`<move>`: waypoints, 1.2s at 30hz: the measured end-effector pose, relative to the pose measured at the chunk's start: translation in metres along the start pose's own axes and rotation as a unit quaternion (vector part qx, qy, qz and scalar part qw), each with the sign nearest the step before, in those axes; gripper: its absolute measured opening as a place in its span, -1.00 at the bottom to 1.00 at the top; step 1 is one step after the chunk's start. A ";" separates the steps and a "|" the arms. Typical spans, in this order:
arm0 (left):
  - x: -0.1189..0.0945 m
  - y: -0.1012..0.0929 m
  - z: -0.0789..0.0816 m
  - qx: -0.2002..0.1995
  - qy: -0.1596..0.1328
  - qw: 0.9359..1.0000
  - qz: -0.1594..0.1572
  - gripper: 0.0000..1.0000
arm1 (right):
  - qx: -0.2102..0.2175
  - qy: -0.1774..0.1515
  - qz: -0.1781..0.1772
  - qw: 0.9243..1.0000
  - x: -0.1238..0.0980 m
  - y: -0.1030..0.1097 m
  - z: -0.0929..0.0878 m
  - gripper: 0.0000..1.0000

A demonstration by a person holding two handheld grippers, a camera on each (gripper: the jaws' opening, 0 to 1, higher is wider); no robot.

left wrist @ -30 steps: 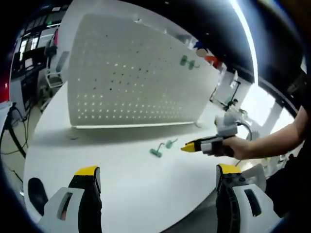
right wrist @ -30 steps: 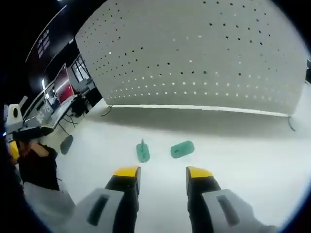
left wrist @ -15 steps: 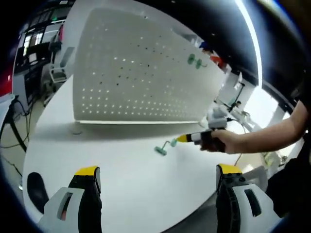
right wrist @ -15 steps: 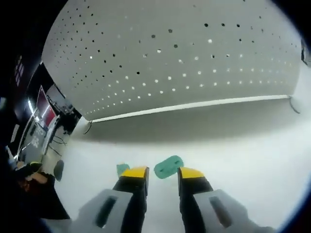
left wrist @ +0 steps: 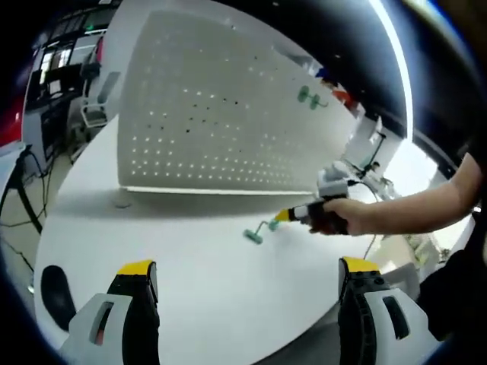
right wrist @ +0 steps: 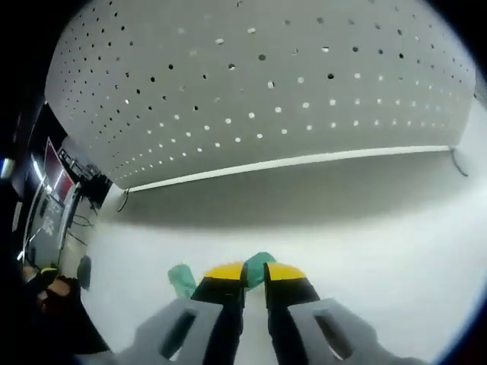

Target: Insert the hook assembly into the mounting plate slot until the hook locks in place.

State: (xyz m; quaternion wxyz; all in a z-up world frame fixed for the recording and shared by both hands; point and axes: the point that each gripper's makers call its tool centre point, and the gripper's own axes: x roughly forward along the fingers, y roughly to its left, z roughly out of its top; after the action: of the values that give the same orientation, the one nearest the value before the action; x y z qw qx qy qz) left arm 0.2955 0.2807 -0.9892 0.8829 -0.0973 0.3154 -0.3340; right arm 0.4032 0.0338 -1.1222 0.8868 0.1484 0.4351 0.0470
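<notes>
The green hook (right wrist: 258, 267) lies on the white bench (right wrist: 380, 243) in front of the upright perforated plate (right wrist: 259, 84), well short of its lower edge. In the right gripper view the right tool (right wrist: 254, 272) has its yellow-tipped jaws drawn nearly together around one end of the hook, which shows as a green nub between and just above the tips; whether the jaws actually press on it cannot be told. The hook's other end (right wrist: 181, 278) sticks out to the left of the jaws, resting on the bench. In the left gripper view the same right tool (left wrist: 283, 216), held in a person's hand (left wrist: 335, 216), reaches in from the right with its yellow tip at the hook (left wrist: 259, 230), which lies on the bench (left wrist: 190, 266) near the plate (left wrist: 221, 114). A second green hook (left wrist: 307, 96) hangs high on the plate near its far edge. The left tool (left wrist: 247, 270) hangs low over the near bench with its jaws spread wide and nothing between them.
</notes>
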 end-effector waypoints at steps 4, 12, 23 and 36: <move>-0.001 -0.001 -0.001 -0.002 0.000 1.000 0.000 1.00 | -0.007 0.006 0.002 1.000 0.000 0.000 0.000 -0.88; -0.003 0.000 -0.003 -0.004 0.002 1.000 0.001 1.00 | -0.021 0.007 0.004 1.000 -0.003 0.001 0.000 -0.90; 0.001 -0.004 0.002 0.001 0.000 1.000 -0.004 1.00 | -0.053 0.007 0.014 0.998 -0.005 0.006 0.002 -1.00; -0.004 -0.006 0.007 0.007 -0.006 1.000 -0.002 1.00 | -0.072 -0.021 0.014 0.997 -0.018 0.009 0.011 -1.00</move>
State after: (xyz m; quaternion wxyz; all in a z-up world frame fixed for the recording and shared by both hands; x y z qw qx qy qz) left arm 0.2939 0.2786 -0.9795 0.8848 -0.0934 0.3078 -0.3373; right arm 0.4016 0.0357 -1.0995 0.9033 0.0917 0.4098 0.0878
